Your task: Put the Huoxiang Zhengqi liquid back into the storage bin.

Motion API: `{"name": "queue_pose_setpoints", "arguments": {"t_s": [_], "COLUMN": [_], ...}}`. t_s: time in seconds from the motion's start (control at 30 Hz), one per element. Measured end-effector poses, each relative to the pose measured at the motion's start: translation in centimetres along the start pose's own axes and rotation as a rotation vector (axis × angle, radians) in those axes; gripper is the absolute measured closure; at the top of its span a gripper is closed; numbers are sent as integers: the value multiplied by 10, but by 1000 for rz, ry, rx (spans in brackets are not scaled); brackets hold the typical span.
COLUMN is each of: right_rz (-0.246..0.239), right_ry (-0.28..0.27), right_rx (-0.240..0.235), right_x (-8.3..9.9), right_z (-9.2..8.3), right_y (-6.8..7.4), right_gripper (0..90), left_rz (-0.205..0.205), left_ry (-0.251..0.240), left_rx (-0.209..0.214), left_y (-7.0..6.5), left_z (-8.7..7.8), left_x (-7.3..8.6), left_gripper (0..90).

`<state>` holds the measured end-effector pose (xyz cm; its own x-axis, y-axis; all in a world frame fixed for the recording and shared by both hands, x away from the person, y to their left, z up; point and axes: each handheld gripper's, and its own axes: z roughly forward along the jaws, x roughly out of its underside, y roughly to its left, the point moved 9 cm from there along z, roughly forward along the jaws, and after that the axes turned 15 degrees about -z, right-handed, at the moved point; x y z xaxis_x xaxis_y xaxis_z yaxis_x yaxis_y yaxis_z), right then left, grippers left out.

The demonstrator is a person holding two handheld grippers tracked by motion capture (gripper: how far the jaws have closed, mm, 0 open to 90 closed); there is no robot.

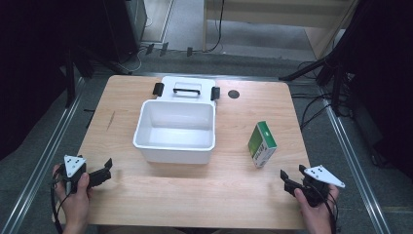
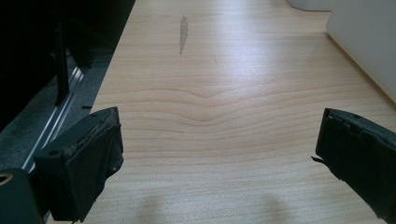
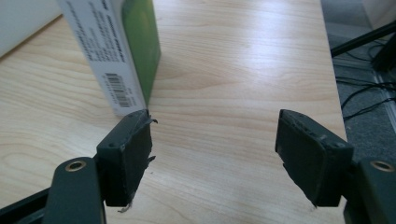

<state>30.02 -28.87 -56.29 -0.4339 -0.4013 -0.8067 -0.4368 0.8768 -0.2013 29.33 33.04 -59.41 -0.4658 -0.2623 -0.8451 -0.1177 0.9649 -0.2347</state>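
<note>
A light wooden bench (image 1: 146, 195) with rounded corners takes the middle of the high view, and on it, a little above the centre of the frame, stands an open white rectangular plastic box (image 1: 175, 130) that holds nothing. Just behind the box, toward the top of the frame, lies its white lid with a black handle and two black side clips (image 1: 187, 89), and a small dark round hole (image 1: 234, 94) sits in the bench to the right of the lid. At centre right of the frame stands a green and white cardboard carton (image 1: 262, 144), upright and apart from the box. The left tongs (image 1: 106, 170) are at the lower left of the high view, held in a hand (image 1: 75, 197) low over the bench; in the left gripper view the two black jaws stand wide apart with only bare wood between them, and the wall of the box shows at the upper right. The right tongs (image 1: 291, 176) are at the lower right, held in the other hand (image 1: 316, 209), also wide open and gripping nothing. In the right gripper view the carton (image 3: 116, 51) stands at the upper left, just beyond the tip of the left-hand jaw and not between the jaws.
</note>
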Motion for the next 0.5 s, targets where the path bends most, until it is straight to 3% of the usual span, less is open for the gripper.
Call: {"name": "queue_pose_setpoints", "arguments": {"t_s": [0.03, 0.07, 0.2, 0.23, 0.27, 0.33, 0.37, 0.4, 0.47, 0.5], "right_rz": [0, -24, -99, -99, -117, -128, -128, -149, -158, -146], "right_ry": [0, 52, 173, 173, 245, 302, 302, 386, 412, 489], "right_rx": [0, -18, -86, -86, -133, -154, -154, -200, -208, -243], "right_x": [0, -7, -23, -23, -30, -35, -35, -39, -40, -41], "right_z": [0, -3, -6, -6, -7, -7, -7, -6, -6, -3], "right_y": [0, -2, 0, 0, 3, 6, 6, 12, 13, 17], "right_gripper": [275, 314, 365, 365, 361, 357, 357, 344, 344, 325], "left_rz": [0, 0, -4, -3, -1, -15, -15, -24, -34, -39], "left_ry": [0, 0, 6, 8, 13, 13, 13, 15, 17, 20], "left_rx": [0, -1, -5, 2, 14, 20, 20, 26, 33, 35], "left_y": [0, 0, 0, 0, 0, 0, 0, 1, 1, 2], "left_z": [0, 0, 1, 2, 4, 4, 4, 5, 6, 6], "left_x": [0, 0, 0, -1, -1, -2, -2, -2, -3, -3], "left_gripper": [17, 17, 17, 17, 17, 17, 17, 17, 17, 17]}}
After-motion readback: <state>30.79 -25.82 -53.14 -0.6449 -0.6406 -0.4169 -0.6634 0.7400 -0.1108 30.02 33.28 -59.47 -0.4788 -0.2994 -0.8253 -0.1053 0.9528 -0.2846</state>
